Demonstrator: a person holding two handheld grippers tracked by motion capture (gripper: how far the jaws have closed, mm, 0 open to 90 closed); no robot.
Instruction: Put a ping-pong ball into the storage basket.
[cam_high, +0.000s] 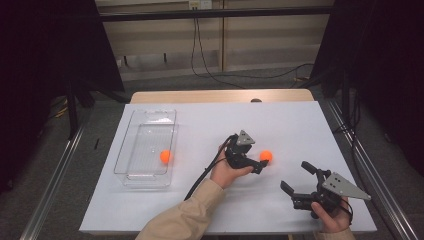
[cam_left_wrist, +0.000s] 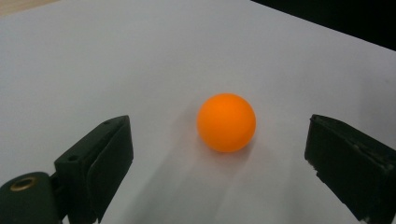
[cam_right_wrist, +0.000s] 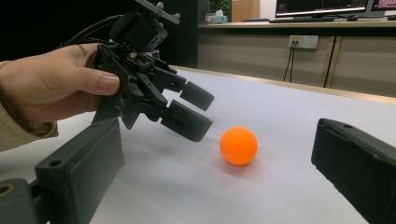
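An orange ball (cam_high: 266, 156) lies on the white table top (cam_high: 210, 120), right of centre. My left gripper (cam_high: 260, 161) is held low and aimed at it, open, with the ball (cam_left_wrist: 226, 122) just beyond its jaw tips and untouched. In the right gripper view the left gripper (cam_right_wrist: 189, 112) hangs slightly above the surface, a short gap from the ball (cam_right_wrist: 238, 145). My right gripper (cam_high: 295, 175) rests near the front right corner, open and holding nothing, pointed toward the ball. A second orange ball (cam_high: 165, 156) sits inside a clear plastic tray (cam_high: 150, 116) at the left.
The clear tray stands lengthwise on the left part of the table. A sleeved forearm (cam_high: 185, 215) reaches in from the front edge. Black cable (cam_high: 200, 175) trails from the left gripper. Dark curtains flank the table, and metal rails run along both sides.
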